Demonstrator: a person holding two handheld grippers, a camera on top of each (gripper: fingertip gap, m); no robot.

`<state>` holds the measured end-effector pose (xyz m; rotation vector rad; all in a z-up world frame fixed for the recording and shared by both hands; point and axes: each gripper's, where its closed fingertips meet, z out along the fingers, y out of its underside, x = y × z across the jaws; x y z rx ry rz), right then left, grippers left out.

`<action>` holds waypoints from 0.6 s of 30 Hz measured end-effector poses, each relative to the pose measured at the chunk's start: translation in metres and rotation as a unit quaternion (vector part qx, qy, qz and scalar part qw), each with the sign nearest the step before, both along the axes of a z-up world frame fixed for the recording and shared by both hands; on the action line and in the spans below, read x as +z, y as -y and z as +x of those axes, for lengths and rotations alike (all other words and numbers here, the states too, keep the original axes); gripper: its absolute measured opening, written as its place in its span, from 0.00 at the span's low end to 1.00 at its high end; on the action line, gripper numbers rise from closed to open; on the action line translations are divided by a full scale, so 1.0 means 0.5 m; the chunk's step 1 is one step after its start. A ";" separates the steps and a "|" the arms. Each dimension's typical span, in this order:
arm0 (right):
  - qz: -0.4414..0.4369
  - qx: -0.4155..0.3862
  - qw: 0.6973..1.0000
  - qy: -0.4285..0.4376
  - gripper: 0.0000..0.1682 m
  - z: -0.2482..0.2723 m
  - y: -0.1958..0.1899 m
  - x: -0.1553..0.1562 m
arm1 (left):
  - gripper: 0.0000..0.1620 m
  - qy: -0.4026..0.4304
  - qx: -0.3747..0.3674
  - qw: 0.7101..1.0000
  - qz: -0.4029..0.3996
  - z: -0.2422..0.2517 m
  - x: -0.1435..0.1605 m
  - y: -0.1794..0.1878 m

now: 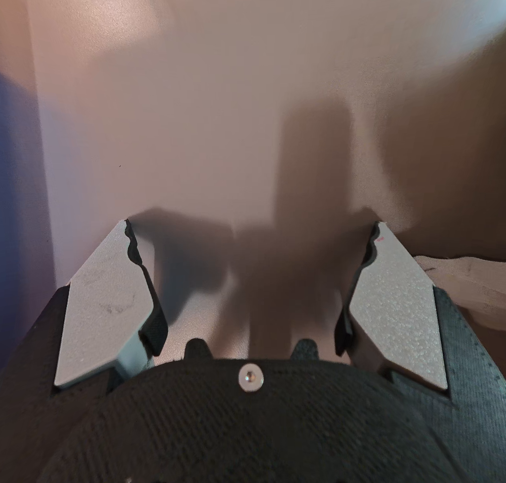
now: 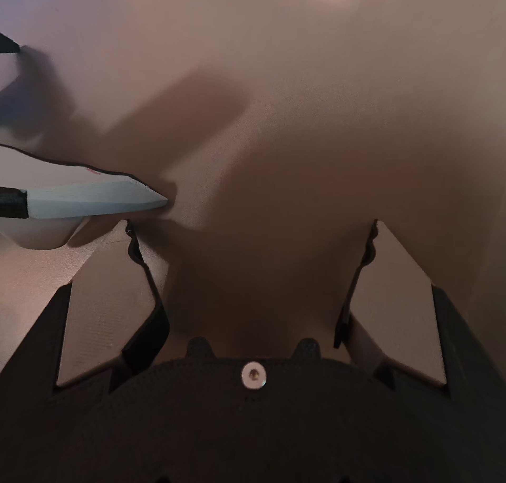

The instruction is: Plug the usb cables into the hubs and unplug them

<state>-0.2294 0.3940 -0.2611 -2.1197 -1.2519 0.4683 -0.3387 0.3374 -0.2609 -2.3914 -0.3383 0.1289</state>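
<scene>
1. A plain, smooth pinkish-beige surface [image 1: 219, 100] fills both views, crossed by soft shadows.
2. My left claw [image 1: 253, 222] is spread wide with nothing between its grey fingers [image 1: 109, 292], tips close to the surface.
3. My right claw [image 2: 252, 220] is likewise spread and empty.
4. A pale cloth-like edge [image 1: 465, 278] lies just right of my left claw.

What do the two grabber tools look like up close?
Both look alike. The left tool has two pale grey pointed fingers with wavy black inner edges, set in a black ridged plastic body with one silver screw in the middle. One finger has a tiny pink mark. The right tool has the same shape, fingers and screw, but sits in shadow. No cables or sleeves show.
</scene>
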 end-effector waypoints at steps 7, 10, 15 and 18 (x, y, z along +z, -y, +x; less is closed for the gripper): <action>-0.005 0.057 0.998 0.009 0.91 -0.025 -0.017 0.001 | 0.98 0.000 0.010 1.000 0.000 -0.005 0.000 -0.002; 0.017 0.066 0.998 0.001 0.69 -0.041 -0.021 0.025 | 0.98 0.000 0.044 0.999 0.000 -0.022 0.000 -0.004; 0.146 0.048 0.985 -0.082 0.59 -0.100 -0.063 0.142 | 0.98 0.000 0.054 0.999 0.000 -0.034 0.000 -0.003; 0.177 0.044 0.975 -0.124 0.61 -0.137 -0.080 0.188 | 0.98 0.000 0.043 0.999 0.000 -0.034 0.000 -0.007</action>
